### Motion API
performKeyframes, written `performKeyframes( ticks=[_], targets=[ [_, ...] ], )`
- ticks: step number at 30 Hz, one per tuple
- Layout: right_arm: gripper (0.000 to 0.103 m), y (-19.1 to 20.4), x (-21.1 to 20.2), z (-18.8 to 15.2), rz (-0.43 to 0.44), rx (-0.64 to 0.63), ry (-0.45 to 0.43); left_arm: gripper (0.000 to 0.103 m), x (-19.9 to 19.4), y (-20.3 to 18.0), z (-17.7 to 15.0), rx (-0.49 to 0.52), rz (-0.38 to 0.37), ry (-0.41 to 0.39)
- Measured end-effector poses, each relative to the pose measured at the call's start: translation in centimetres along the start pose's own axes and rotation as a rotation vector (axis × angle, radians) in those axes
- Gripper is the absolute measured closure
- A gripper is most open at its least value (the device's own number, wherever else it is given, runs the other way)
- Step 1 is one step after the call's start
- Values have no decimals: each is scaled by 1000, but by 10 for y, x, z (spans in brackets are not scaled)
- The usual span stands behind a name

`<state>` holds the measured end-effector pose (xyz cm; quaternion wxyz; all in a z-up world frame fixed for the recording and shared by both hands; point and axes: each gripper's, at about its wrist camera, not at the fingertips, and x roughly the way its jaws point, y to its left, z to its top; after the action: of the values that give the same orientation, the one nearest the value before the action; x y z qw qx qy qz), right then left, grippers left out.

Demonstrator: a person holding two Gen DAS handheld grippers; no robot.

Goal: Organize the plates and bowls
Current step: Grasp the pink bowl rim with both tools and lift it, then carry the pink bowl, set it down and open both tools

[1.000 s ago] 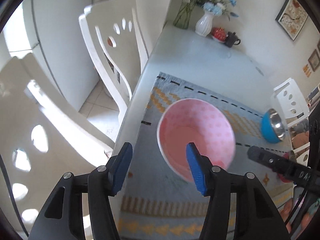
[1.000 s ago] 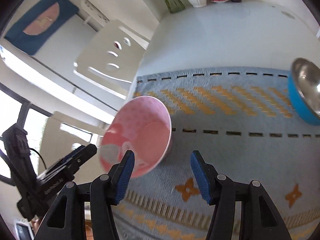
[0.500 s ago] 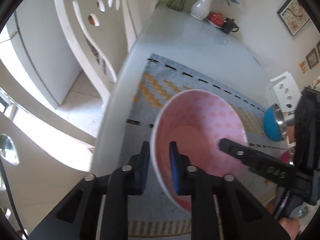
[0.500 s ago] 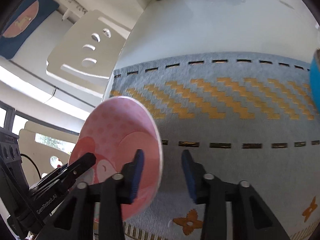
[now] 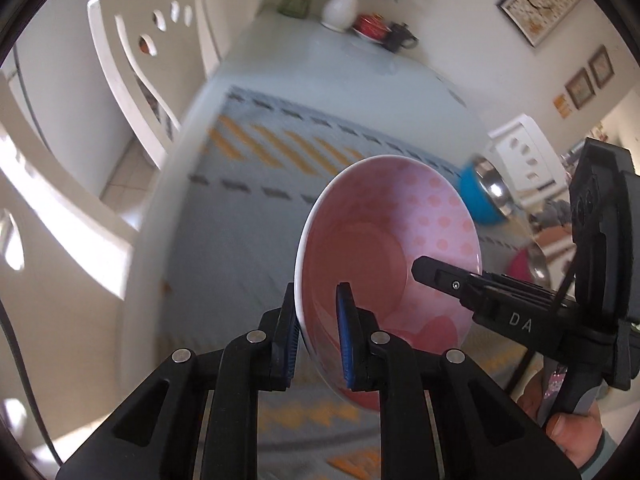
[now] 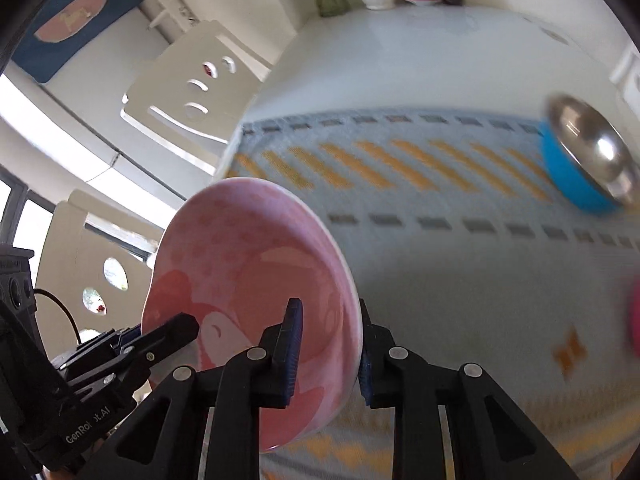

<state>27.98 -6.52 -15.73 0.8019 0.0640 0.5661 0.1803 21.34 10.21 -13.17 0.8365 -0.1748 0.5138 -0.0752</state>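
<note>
A pink bowl with pale dots is held tilted above the blue-grey table mat. My left gripper is shut on its near rim. My right gripper is shut on the opposite rim of the same bowl. Each gripper shows in the other's view, reaching into the bowl. A blue bowl with a steel inside stands on the mat to the right; it also shows in the left wrist view.
White chairs stand along the table's left side. A white vase with flowers, a red dish and a dark teapot sit at the table's far end. A pink object lies at the right edge of the mat.
Both grippers have closed on the pink bowl's rim, one on each side, and the bowl has come up off the mat and tilted.
</note>
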Motion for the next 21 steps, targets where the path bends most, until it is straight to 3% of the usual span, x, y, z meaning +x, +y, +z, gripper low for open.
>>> performKeyframes(
  ticks=[5, 12, 17, 21],
  targets=[
    [80, -29, -21, -47, -11, 126, 69, 89, -2, -30, -41, 24, -32, 85],
    [80, -52, -28, -90, -36, 192, 128, 89, 8, -51, -80, 42, -45, 174],
    [80, -61, -28, -99, -43, 186, 120, 89, 15, -54, -86, 45, -27, 182],
    [80, -67, -29, -99, -40, 188, 119, 88, 10, -54, -83, 47, -15, 144]
  ],
)
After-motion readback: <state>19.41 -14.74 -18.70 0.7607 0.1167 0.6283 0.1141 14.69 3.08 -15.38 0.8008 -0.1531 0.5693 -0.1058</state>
